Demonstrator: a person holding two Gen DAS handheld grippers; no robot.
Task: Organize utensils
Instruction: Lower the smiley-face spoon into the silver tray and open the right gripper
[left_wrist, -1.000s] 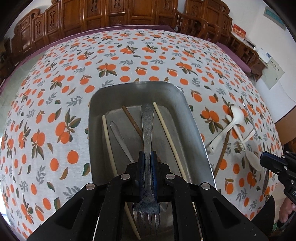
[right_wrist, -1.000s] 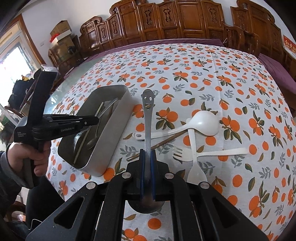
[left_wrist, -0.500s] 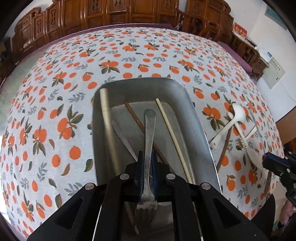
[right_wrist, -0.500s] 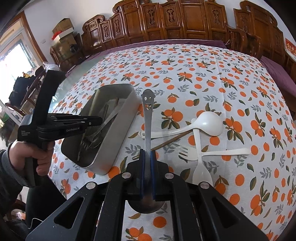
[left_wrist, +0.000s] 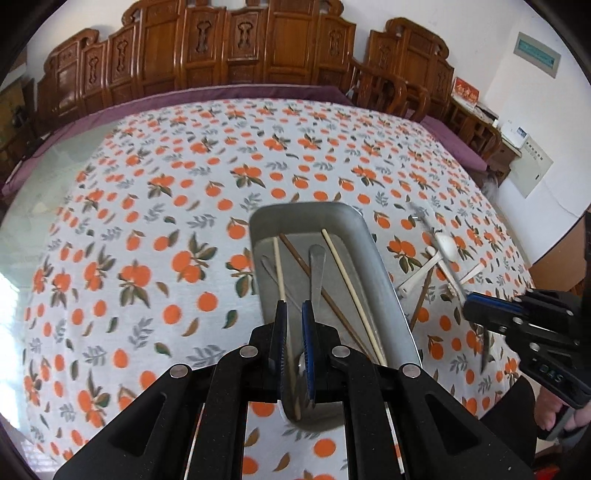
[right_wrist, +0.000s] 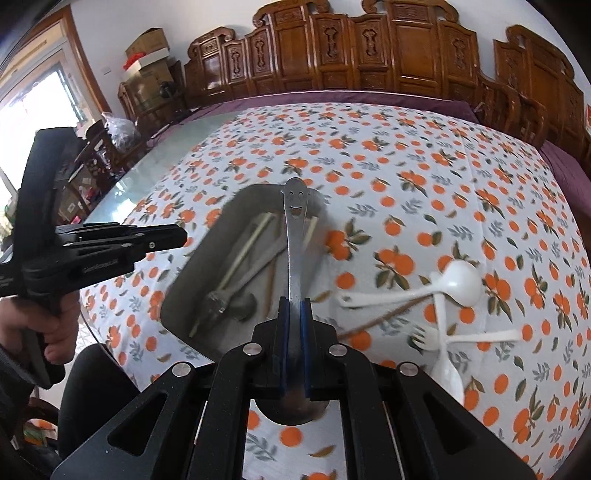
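A metal tray (left_wrist: 384, 280) (right_wrist: 192, 280) holds a metal fork (left_wrist: 317, 269), pale chopsticks (left_wrist: 347, 284), a brown chopstick (left_wrist: 295, 251) and other metal cutlery. My left gripper (left_wrist: 293, 314) is slightly open and empty, raised above the tray's near end. It shows at the left in the right wrist view (right_wrist: 173, 234). My right gripper (right_wrist: 293, 306) is shut on a metal spoon with a smiley-face handle (right_wrist: 294, 221), held over the tray's right rim. It also shows in the left wrist view (left_wrist: 476, 314). White plastic spoons (right_wrist: 461, 280) and a white fork (right_wrist: 465, 338) lie on the cloth to the right.
The table wears an orange-print cloth (left_wrist: 147, 229). A brown chopstick (right_wrist: 384, 314) lies under the white utensils. Carved wooden chairs (right_wrist: 332, 55) line the far edge. Bare glass tabletop (right_wrist: 122, 192) shows at the left.
My left gripper let go of the metal fork, which now lies in the tray, and lifted back. My right gripper carried the smiley spoon left, over the tray.
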